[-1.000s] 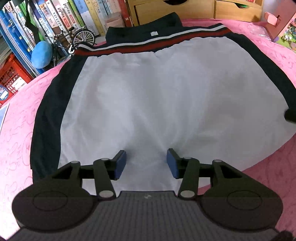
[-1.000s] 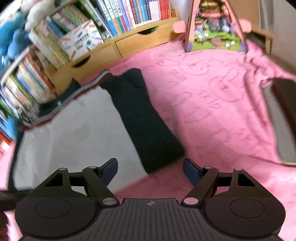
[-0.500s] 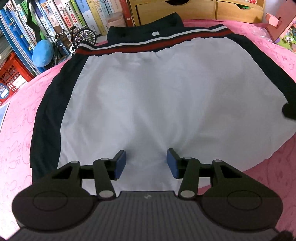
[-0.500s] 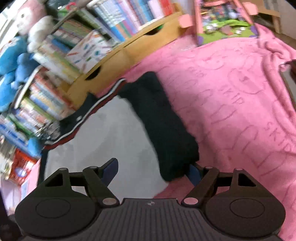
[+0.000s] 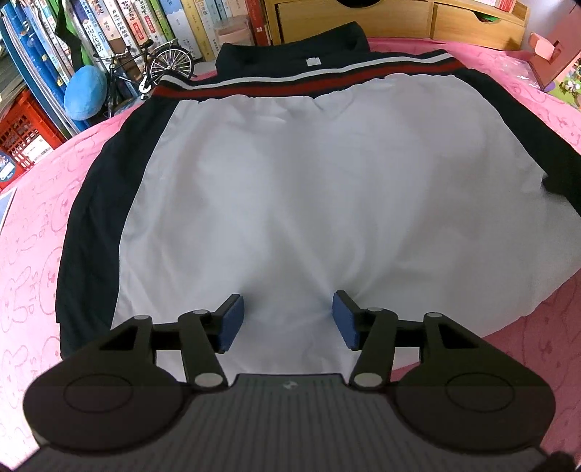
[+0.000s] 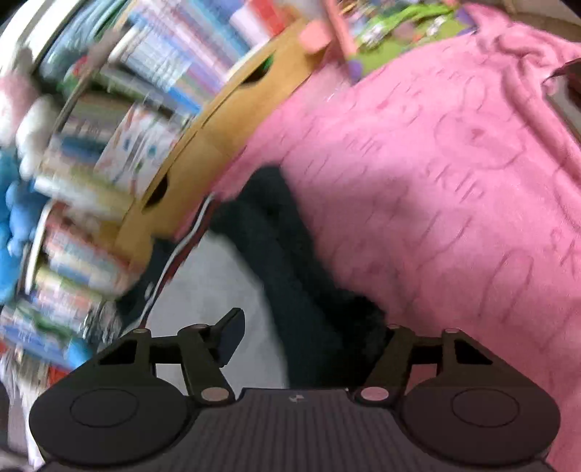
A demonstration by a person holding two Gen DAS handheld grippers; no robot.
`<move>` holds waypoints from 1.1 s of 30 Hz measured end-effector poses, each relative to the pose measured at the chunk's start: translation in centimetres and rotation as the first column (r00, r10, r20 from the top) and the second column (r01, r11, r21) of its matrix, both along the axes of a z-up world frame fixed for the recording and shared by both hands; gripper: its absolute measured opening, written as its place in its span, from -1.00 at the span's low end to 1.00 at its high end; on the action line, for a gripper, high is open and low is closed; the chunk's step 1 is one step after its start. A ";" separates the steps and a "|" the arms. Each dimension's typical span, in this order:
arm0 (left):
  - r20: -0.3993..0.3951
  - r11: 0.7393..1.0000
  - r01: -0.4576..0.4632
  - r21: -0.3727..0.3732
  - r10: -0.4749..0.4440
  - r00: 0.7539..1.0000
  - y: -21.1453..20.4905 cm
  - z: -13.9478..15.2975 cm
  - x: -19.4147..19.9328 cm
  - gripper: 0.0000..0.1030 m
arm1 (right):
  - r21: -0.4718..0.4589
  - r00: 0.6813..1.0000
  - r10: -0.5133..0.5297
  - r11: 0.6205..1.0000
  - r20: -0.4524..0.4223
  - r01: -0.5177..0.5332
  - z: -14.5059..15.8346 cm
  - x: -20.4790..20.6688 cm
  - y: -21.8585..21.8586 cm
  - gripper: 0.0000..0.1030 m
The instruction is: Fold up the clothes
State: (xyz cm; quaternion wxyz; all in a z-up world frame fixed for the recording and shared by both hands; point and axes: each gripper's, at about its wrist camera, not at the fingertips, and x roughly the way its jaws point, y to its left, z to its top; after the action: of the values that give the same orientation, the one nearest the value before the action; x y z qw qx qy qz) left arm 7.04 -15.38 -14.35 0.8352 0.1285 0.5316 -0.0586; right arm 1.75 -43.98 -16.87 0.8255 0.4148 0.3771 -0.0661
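A white jacket point(image 5: 319, 188) with navy sleeves, navy collar and a red-and-white stripe lies flat on the pink blanket point(image 5: 32, 254). My left gripper point(image 5: 287, 319) is open and hovers over the jacket's near hem, holding nothing. In the blurred right wrist view the right gripper point(image 6: 305, 337) is open, its jaws on either side of the end of the navy right sleeve point(image 6: 290, 276). The right blue pad is hidden behind the sleeve cloth. The white body point(image 6: 218, 290) lies to the left.
A bookshelf point(image 5: 109, 32) with a model bicycle point(image 5: 152, 72) and a blue plush point(image 5: 85, 92) stands at the back left. Wooden drawers point(image 5: 363, 18) stand behind the collar. A toy house point(image 5: 555, 54) is at the back right.
The right gripper has moved forward and down to the sleeve end while rolling, so the cuff now sits between its jaws. The left gripper has barely moved.
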 end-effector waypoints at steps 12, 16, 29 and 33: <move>0.055 0.997 0.062 0.038 -0.064 0.996 -0.3 -0.2 -1.0 0.09 | 0.071 0.999 0.028 0.997 0.026 -0.030 2.2 1.4 -0.9 -0.79; 0.076 0.998 0.067 0.023 -0.068 0.995 -0.1 -0.3 -1.4 0.08 | -0.058 0.955 0.252 0.967 0.159 -0.246 8.8 4.7 3.2 -0.79; -0.104 0.838 -0.232 -0.494 0.208 0.973 11.8 2.7 -2.2 0.07 | -0.313 0.599 0.799 0.556 -0.055 -0.770 8.4 12.5 19.8 -0.39; -0.114 0.721 -0.284 -0.632 0.276 0.954 15.1 4.2 -1.0 0.07 | -0.466 0.656 0.753 0.565 -0.046 -0.681 8.1 8.9 20.2 0.21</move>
State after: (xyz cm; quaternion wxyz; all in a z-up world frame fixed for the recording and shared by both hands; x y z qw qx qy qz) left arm 6.04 -0.32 -10.14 0.8245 -0.2469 0.4971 -0.1106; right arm 10.61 -23.78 -8.75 0.8787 0.0290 0.4203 0.2247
